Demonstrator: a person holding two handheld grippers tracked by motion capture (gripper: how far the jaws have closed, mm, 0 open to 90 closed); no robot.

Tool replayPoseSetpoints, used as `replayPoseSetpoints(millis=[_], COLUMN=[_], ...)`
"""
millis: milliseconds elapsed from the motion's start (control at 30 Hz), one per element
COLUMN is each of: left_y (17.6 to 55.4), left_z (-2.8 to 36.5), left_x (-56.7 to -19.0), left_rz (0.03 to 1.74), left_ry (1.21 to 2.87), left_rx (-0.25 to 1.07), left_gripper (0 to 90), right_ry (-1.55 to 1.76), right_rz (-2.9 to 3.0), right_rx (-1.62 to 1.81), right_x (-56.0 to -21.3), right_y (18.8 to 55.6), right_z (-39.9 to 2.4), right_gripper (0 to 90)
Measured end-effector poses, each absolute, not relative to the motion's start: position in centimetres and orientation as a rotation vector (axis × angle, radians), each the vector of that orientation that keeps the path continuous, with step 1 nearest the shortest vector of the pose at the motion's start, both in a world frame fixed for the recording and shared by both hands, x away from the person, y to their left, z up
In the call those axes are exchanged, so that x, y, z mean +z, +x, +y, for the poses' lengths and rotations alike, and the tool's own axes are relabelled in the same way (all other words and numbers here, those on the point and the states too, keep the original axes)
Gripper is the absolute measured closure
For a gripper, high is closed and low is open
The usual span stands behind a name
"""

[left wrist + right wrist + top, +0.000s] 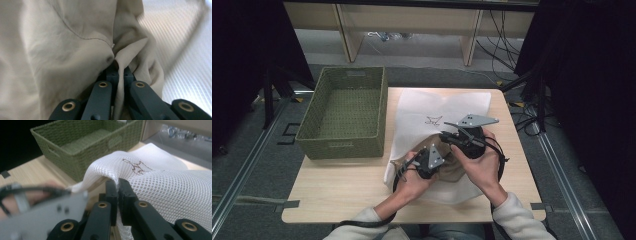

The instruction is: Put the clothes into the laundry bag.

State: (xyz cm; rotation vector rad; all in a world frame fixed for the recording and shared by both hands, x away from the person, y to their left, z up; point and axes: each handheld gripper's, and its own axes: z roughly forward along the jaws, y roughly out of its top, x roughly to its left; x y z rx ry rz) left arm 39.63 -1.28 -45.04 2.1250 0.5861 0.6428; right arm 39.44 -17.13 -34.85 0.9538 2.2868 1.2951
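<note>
The right gripper (117, 185) is clamped on the rim of the white mesh bag (442, 107), lifting its mouth, while the left gripper (119, 72) pinches a fold of beige cloth (62, 50) at the bag's six o'clock edge on the tabletop (337, 182). This looks like bagging the cloth (probably half inside). Next, push it toward twelve o'clock; the green basket (344, 112) waits at ten o'clock.

Pale rectangular wooden worktop (342, 192) on grey carpeted floor (257, 160), light wooden shelving frame (347, 30) at twelve o'clock, black cables (504, 35) trailing at one o'clock, black curtains (592, 75) at three and nine o'clock, metal floor rail (562, 175) at four o'clock.
</note>
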Motion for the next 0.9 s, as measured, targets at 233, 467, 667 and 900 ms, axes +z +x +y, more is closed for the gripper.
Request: replayPoseSetpoints(millis=[233, 467, 667, 900], left_y=[40.5, 41.5, 41.7, 40.8], left_z=[-1.6, -2.8, -3.3, -2.8], left_x=[-43.5, -48.3, -49.0, -48.7], left_rz=[0.595, 0.619, 0.566, 0.522], left_ry=[2.008, 2.144, 2.194, 2.189], left_rx=[0.734, 0.650, 0.599, 0.584], left_gripper=[88.2, 73.0, 55.1, 41.4], right_ry=[0.952, 0.989, 0.982, 0.987], right_rz=[2.210, 2.239, 2.252, 2.247], right_rx=[1.351, 1.299, 1.278, 1.269], right_x=[-34.1, -35.3, -35.2, -35.2], right_y=[39.0, 40.0, 40.0, 40.0], right_z=[-17.5, -17.7, -17.7, -17.8], right_gripper=[88.1, 88.1, 88.0, 88.0])
